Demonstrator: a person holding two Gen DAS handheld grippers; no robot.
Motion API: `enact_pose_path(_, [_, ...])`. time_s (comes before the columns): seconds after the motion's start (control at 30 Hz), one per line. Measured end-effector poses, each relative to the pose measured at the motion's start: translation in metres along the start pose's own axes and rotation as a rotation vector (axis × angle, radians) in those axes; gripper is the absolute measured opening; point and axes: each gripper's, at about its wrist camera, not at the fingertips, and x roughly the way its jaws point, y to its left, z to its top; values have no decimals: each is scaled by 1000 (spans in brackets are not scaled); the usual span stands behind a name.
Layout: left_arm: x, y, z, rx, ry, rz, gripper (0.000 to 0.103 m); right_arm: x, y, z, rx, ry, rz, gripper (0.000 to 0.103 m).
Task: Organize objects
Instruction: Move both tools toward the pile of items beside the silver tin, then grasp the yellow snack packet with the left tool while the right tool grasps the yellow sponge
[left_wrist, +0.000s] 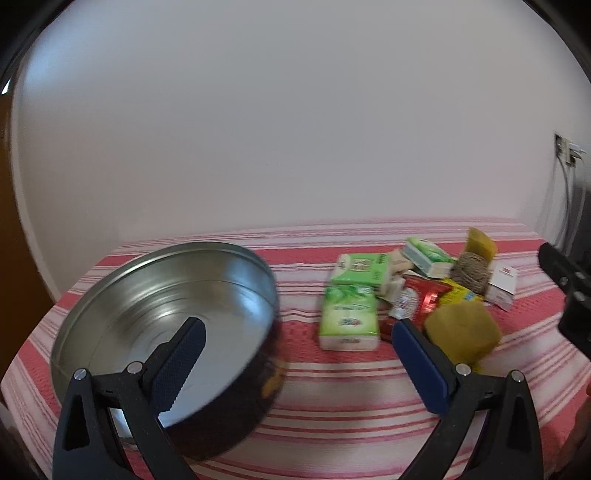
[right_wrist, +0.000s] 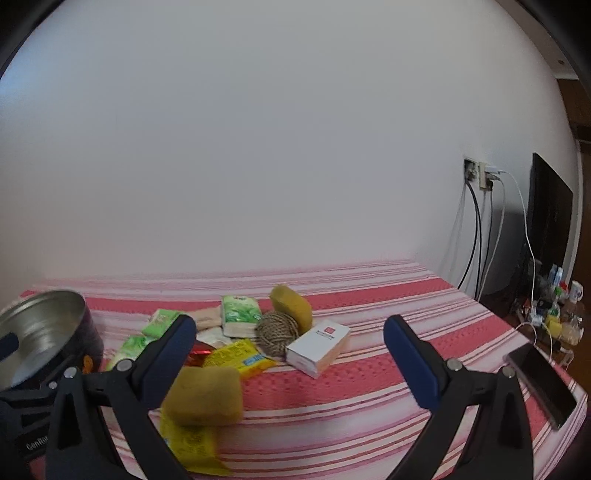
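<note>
A round metal tin (left_wrist: 166, 314) with a dark outer wall sits at the left of the red-striped cloth (left_wrist: 332, 387); it appears again at the left edge as tin (right_wrist: 40, 332). My left gripper (left_wrist: 297, 328) is open, its left finger over the tin's inside and its right finger beside a yellow sponge (left_wrist: 461, 332). To the right lies a pile: green tissue packs (left_wrist: 349, 317), a twine ball (right_wrist: 277, 332), a white box (right_wrist: 317, 347), yellow packets (right_wrist: 236, 356), two sponges (right_wrist: 203, 395). My right gripper (right_wrist: 290, 332) is open above the pile, holding nothing.
A dark phone (right_wrist: 543, 384) lies at the cloth's right edge. Wall sockets with hanging cables (right_wrist: 480, 221) and a dark screen (right_wrist: 546, 221) stand at the right, with small bottles and clutter (right_wrist: 554, 306) below. A plain white wall is behind.
</note>
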Motion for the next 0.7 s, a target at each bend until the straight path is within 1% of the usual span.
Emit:
enact_pose_path(0.03, [0,-2,0,1,10,-19,102,1,-2,-1,-12,11,5,96])
enact_pose_path(0.13, [0,-12,-3,9,45,-74,102,9,-10,-5,-37,55,6,86])
enact_pose_path(0.2, [1,-22,-6,19,82,-101,102,13,-18,-7,-27,86,4,83])
enact_pose_path(0.3, [5,-39,-9,35,133,-167,102,17,-37,-11,15,112,-7,83])
enact_pose_path(0.4, [10,-59,-12,56,180,-198,102,19,-52,-10,44,122,-29,83])
enact_pose_path(0.5, [19,-76,-15,70,231,-227,102,23,-64,-10,83,146,-21,83])
enact_pose_path(0.57, [29,-84,-17,71,274,-233,102,22,-69,-10,98,151,-19,83])
enact_pose_path(0.63, [41,-90,-18,72,330,-218,102,22,-71,-10,103,151,-16,83])
enact_pose_path(0.7, [52,-93,-22,72,390,-214,93,21,-72,-10,102,150,-10,84])
